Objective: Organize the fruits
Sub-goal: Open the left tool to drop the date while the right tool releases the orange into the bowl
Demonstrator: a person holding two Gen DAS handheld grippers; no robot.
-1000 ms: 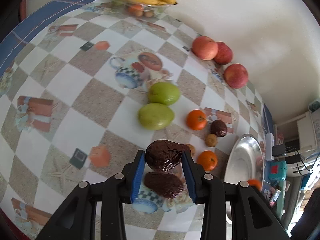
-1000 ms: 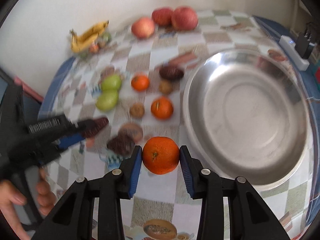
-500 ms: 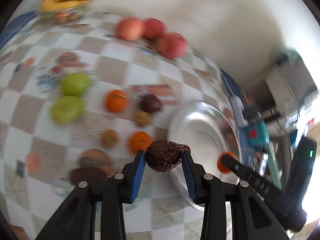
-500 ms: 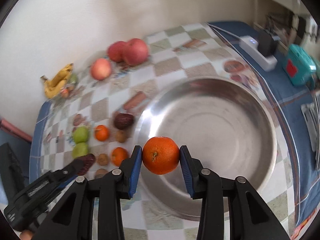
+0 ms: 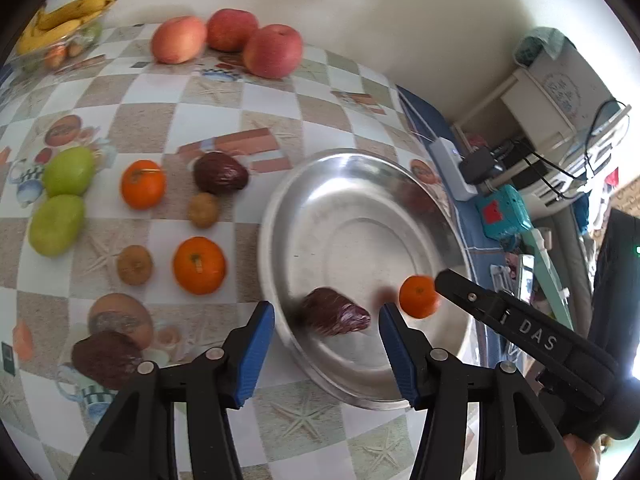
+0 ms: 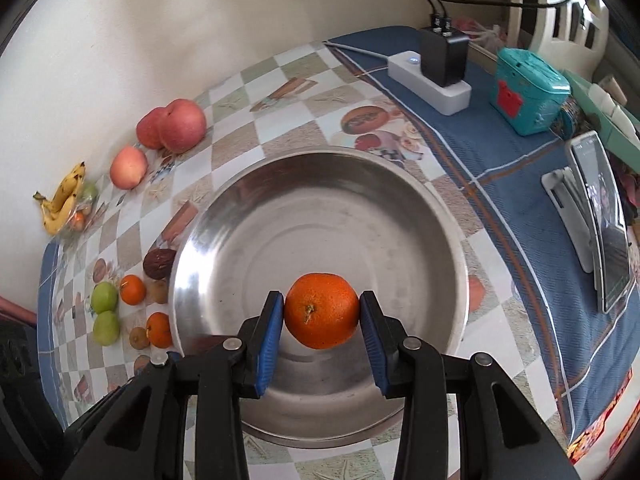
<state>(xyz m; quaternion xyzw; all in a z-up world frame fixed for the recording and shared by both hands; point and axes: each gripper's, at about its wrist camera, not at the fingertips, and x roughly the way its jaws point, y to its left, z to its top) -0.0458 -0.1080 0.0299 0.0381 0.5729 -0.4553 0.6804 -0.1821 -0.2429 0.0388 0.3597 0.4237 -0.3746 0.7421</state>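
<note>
My pads (image 5: 256,354) blue, arms black. Dark maroon fruit (image 5: 335,317) in silver bowl (image 5: 360,394). Orange tangerine (image 6: 322,311). Beige-white checked tablecloth (image 5: 160,84), red apples (image 5: 272,51), green fruits (image 5: 56,225).

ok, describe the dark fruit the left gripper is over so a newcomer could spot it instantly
Find the big steel bowl on the checkered tablecloth. Just inside its near rim, between the fingers of the open left gripper, is a wrinkled maroon date-like fruit. It is the only dark fruit over the bowl: two similar ones lie on the cloth, and the orange beside it is gripped by the right gripper.
</note>
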